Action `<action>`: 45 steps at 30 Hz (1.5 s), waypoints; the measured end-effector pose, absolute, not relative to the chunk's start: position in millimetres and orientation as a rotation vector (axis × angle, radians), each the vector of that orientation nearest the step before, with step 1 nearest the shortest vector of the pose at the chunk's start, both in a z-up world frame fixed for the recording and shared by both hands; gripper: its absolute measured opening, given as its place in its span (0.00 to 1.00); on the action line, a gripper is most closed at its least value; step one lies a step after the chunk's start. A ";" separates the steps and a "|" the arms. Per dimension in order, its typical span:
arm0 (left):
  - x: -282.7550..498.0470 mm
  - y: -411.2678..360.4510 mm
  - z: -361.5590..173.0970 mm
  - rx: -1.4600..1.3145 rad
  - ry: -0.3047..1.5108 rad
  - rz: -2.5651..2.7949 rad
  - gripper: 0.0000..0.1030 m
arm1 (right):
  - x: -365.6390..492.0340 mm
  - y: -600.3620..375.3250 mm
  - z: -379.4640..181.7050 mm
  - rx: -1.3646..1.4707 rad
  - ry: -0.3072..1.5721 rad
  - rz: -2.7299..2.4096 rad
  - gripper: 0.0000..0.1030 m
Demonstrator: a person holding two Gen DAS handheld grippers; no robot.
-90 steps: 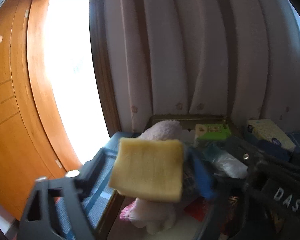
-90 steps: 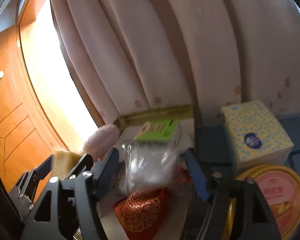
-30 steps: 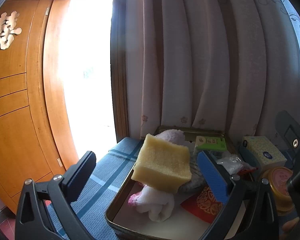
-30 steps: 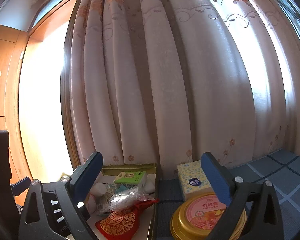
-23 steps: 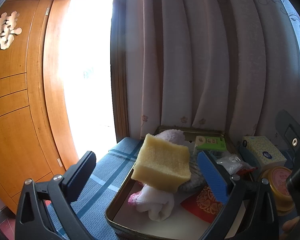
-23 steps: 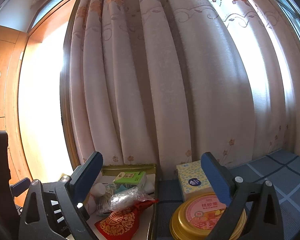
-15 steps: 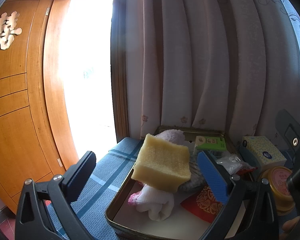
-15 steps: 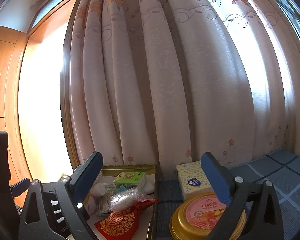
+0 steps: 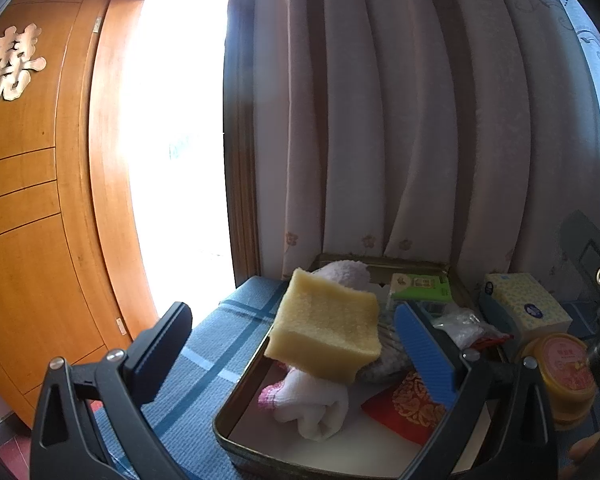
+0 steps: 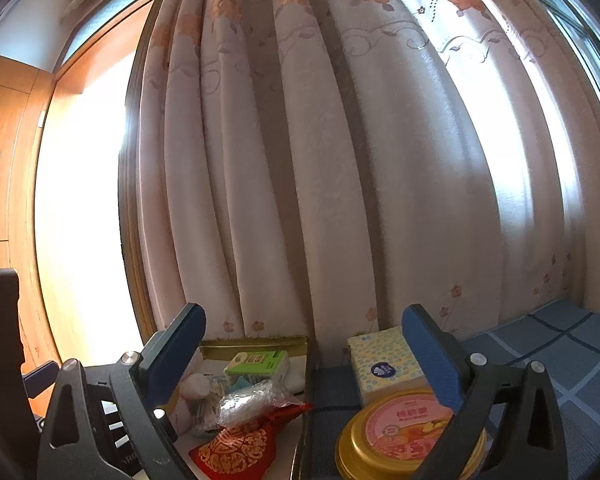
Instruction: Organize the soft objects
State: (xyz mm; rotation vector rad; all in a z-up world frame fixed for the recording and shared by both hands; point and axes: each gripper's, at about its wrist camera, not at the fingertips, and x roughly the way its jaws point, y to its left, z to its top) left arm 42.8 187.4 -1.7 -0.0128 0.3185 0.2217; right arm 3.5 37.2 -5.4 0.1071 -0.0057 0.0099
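A yellow sponge (image 9: pixel 326 330) rests on top of the soft things in a gold metal tin (image 9: pixel 236 408), lying over a rolled white towel (image 9: pixel 314 404) and a pink fluffy item (image 9: pixel 346 274). My left gripper (image 9: pixel 296 348) is open and empty, pulled back from the tin, its fingers wide on either side of the sponge and clear of it. My right gripper (image 10: pixel 304 356) is open and empty, held back over the tin (image 10: pixel 300 432) and a round gold tin (image 10: pixel 408 436). A red embroidered pouch (image 10: pixel 236 450) and a clear plastic bag (image 10: pixel 252 398) lie in the tin.
A yellow tissue box (image 10: pixel 384 360) and a green packet (image 10: pixel 258 362) stand near the curtain (image 10: pixel 320 160). The tin rests on a blue plaid cloth (image 9: pixel 204 364). A wooden door (image 9: pixel 28 200) is at the left, beside a bright opening.
Three seconds ago my left gripper held the sponge and my right was close over the tin. Both have pulled back; the sponge lies on the pile. Nothing moved in the last second.
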 end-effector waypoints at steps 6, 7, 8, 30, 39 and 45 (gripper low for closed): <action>42.2 188.5 -1.9 -0.013 0.316 0.226 0.99 | -3.8 38.5 -4.4 0.089 -0.033 -0.003 0.97; 42.3 188.4 -1.9 -0.013 0.317 0.225 0.99 | -4.8 38.3 -4.5 0.088 -0.036 -0.005 0.97; 42.5 188.5 -2.1 -0.013 0.318 0.223 0.99 | -5.5 38.1 -4.5 0.089 -0.040 -0.007 0.97; 32.5 201.0 0.3 -0.038 0.270 0.215 1.00 | -4.9 35.5 -5.1 0.097 -0.033 -0.016 0.98; 30.8 202.4 1.6 -0.014 0.264 0.214 1.00 | -8.2 38.0 -5.3 0.084 -0.049 -0.013 0.98; 34.0 199.0 0.4 0.000 0.287 0.215 1.00 | -8.1 37.7 -5.1 0.081 -0.047 -0.006 0.98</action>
